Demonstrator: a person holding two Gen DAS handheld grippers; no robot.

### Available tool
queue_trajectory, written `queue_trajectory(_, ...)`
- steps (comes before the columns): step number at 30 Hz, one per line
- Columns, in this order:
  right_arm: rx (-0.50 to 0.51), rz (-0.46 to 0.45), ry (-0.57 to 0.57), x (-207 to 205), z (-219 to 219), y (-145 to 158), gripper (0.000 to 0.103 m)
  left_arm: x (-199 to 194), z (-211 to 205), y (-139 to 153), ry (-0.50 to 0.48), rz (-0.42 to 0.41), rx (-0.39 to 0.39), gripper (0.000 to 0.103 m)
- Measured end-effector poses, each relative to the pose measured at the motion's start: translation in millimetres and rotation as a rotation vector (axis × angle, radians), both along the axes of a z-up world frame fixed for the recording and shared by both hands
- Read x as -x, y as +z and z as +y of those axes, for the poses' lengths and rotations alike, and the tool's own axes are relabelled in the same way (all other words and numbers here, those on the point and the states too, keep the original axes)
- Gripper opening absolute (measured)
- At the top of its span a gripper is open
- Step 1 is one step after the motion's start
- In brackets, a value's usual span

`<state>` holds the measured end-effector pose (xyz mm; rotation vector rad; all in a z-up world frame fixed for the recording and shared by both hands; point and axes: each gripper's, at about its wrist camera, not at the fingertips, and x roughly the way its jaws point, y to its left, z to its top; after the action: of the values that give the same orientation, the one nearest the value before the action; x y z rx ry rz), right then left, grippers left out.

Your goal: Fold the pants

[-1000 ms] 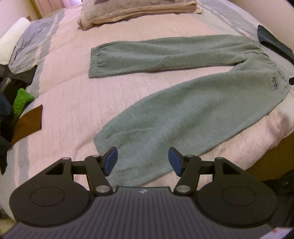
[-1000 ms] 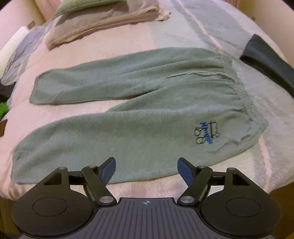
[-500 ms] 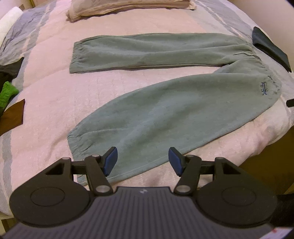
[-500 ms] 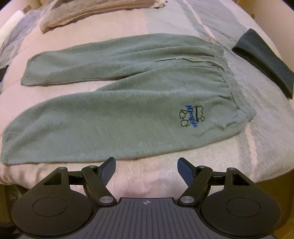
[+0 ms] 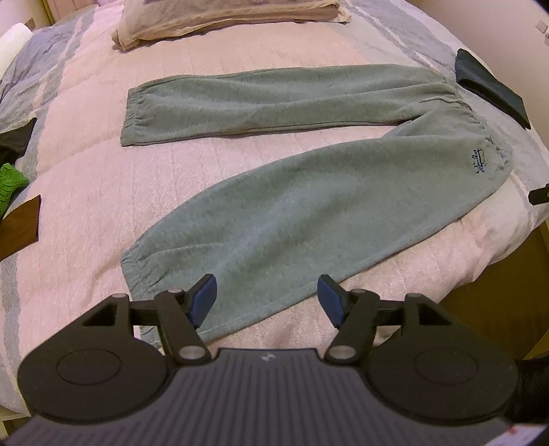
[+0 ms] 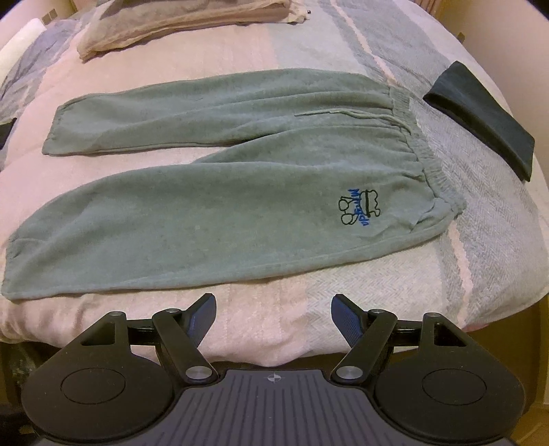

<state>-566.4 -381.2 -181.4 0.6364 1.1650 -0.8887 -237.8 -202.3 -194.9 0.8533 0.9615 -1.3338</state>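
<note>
Bed: pink and grey striped cover (image 5: 103, 192), filling most of both views.
Pants: green pair (image 6: 212, 219) lying flat mid-frame, legs spread toward the left, waistband at right.
Pillow: beige (image 5: 223, 13), top centre.
Dark folded cloth: (image 6: 480, 113) upper right, beside the waistband.
Left edge: green knit item (image 5: 10, 185), brown piece (image 5: 24, 223).

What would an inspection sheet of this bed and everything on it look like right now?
Surface: pink and grey bedspread, smooth.
Job's things: green pants spread flat, legs apart, not yet folded; embroidered logo near waistband.
Clutter: dark folded cloth beside waistband; pillows at the head; green knit item and brown piece at the bed's edge.
Grippers: left tool opening over the near cuff, nothing gripped; right tool open, empty.
Cables: nothing seen.
Surroundings: wooden bed frame.
</note>
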Motion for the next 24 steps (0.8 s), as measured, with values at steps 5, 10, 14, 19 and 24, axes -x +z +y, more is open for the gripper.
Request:
queue_trajectory(5,0.005,-0.008,0.005,-2.4,4.1,1.5,0.071,-1.1,3.3,-1.0,-0.004,0.002,0.001,0.061)
queue_trajectory(10,0.002,-0.008,0.023,-7.8,8.8,0.7,0.071,-7.7,8.0,-1.8,0.017,0.010,0.004,0.061)
queue_trajectory(14,0.000,-0.007,0.047,-13.3,10.5,0.0,0.071,-14.6,11.5,-4.3,0.034,0.017,0.003,0.061)
queue_trajectory(19,0.022,-0.013,0.078,-15.9,13.7,0.7,0.071,-17.8,19.4,-11.2,-0.001,-0.029,0.012,0.061)
queue_trajectory(24,0.130,-0.043,0.183,-11.1,20.9,-0.7,0.071,-12.7,38.0,-36.9,-0.177,-0.168,0.050,0.061)
